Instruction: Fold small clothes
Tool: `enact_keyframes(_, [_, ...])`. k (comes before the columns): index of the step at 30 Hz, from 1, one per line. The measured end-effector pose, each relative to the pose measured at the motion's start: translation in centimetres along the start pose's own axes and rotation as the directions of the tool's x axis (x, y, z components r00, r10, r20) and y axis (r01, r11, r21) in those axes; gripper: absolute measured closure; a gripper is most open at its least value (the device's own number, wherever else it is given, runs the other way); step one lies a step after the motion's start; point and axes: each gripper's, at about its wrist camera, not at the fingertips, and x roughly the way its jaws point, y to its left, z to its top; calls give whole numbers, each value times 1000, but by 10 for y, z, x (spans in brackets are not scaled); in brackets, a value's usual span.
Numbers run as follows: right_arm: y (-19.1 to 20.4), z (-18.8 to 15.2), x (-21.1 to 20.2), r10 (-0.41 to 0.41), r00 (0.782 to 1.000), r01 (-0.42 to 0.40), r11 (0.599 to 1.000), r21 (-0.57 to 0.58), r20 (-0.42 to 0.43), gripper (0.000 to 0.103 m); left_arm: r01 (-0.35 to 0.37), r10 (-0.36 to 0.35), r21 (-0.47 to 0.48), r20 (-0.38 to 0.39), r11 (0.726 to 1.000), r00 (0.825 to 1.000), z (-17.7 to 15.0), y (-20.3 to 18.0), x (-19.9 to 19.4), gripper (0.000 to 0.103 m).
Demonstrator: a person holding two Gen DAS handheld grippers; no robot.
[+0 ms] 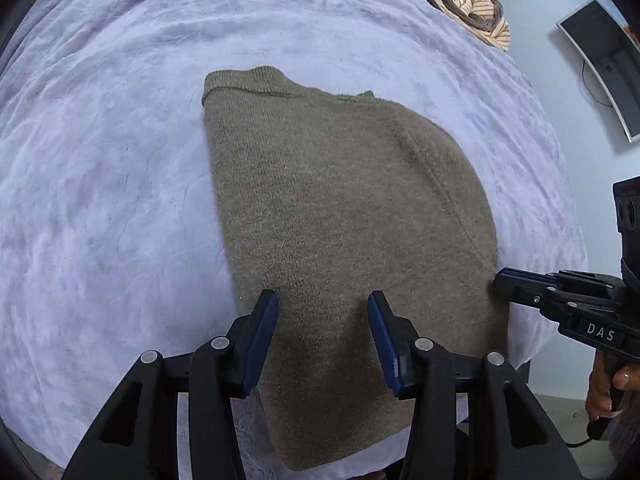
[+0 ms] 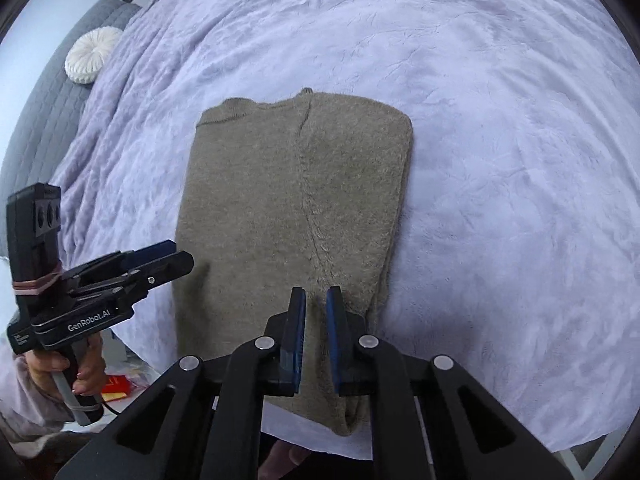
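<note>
Black claws [image 1: 324, 300] with blue pads [image 1: 262, 340], silver pivot pins, white lettering.

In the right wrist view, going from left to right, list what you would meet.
Grey headboard → white round cushion → left gripper → folded olive sweater → bare lilac blanket.

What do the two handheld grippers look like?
Both are black plastic with blue finger pads and silver pivot pins. The left gripper reads "GenRobot.AI", with bands wrapped around its upright camera block. The right gripper reads "DAS", and a black cable leaves its handle.
</note>
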Motion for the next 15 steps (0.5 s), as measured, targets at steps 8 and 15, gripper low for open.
enact_keyframes(8, [-32, -16, 45, -10, 994, 21, 995, 100, -111, 91, -38, 38, 4, -43, 999, 998, -5, 2, 12, 54])
enact_keyframes(15, [-33, -18, 38, -20, 990, 34, 995, 97, -137, 91, -82, 81, -6, -92, 997, 992, -8, -2, 4, 54])
